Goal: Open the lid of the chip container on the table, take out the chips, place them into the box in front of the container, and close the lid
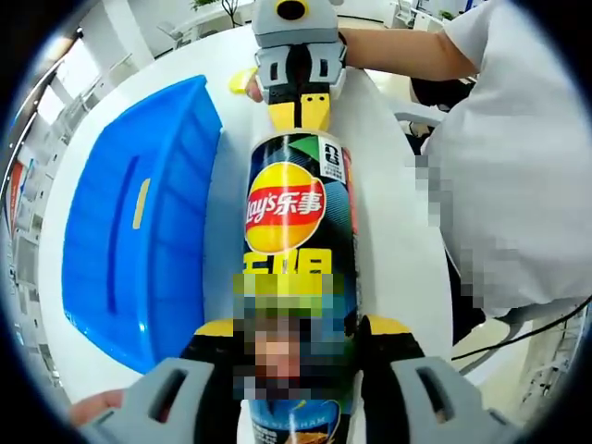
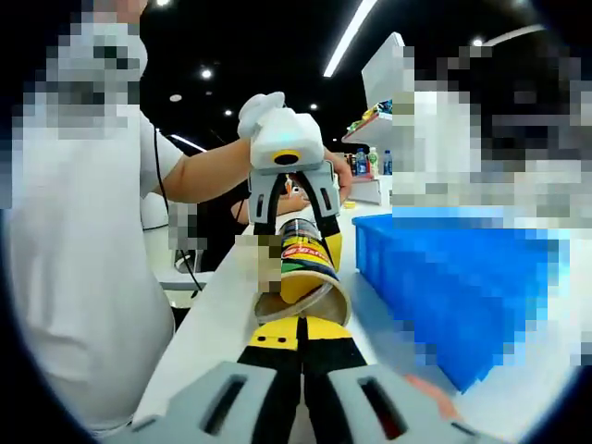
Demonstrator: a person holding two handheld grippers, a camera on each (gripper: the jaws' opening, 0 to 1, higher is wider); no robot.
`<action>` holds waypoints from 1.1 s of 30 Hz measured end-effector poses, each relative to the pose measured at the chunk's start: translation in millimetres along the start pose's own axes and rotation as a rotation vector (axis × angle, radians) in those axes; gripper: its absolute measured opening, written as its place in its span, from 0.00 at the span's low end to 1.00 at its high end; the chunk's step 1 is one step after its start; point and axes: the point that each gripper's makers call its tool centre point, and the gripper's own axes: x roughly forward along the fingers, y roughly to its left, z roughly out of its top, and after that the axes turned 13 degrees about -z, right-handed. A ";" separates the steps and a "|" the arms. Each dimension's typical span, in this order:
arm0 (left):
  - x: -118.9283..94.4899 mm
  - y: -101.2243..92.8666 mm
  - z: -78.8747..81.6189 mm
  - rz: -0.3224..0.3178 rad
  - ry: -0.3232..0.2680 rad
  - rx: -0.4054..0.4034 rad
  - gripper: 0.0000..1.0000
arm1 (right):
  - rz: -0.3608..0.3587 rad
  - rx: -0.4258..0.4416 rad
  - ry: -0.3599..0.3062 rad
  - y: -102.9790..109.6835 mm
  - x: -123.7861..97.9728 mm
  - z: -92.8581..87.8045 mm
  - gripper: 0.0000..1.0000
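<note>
Lying on its side on the white table (image 1: 388, 185), the chip can (image 1: 298, 231) is shown beside the blue box (image 1: 139, 250), which sits to its left in the left gripper view. In that view the left gripper (image 1: 301, 347) is seen pinching the can near its bottom end, one jaw on either side of the body. At the far end of the can, the right gripper (image 1: 298, 97) is met, its yellow-tipped jaws brought against the can's mouth. In the right gripper view the can (image 2: 301, 268) is seen from its open end; the lid appears to have been removed, and the mouth looks dark, though its contents cannot be made out. The right gripper (image 2: 301, 338) is shown with its jaws pressed together, their tips just at the lower rim of the mouth; whether a chip or the lid is held between them cannot be told. The left gripper (image 2: 294, 217) is seen beyond, clamped on the can. The blue box (image 2: 462, 287) lies to the right. Lid removal is judged done; chip transfer and reclosing are judged outstanding.
</note>
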 end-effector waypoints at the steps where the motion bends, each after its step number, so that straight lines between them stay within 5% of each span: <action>1: 0.3 0.0 1.9 0.000 -0.006 0.004 0.50 | 0.009 0.000 0.000 1.8 2.6 1.3 0.01; 3: 0.8 0.3 1.8 -0.003 -0.001 0.000 0.50 | 0.007 -0.064 0.048 3.1 10.1 -7.5 0.01; 25: 0.4 -0.4 0.5 -0.006 -0.015 0.010 0.51 | -0.028 -0.014 0.035 -5.0 -6.3 -2.5 0.01; 33: -2.6 7.6 -5.8 0.036 0.039 0.110 0.51 | -0.061 0.006 0.025 -9.7 -20.7 0.5 0.02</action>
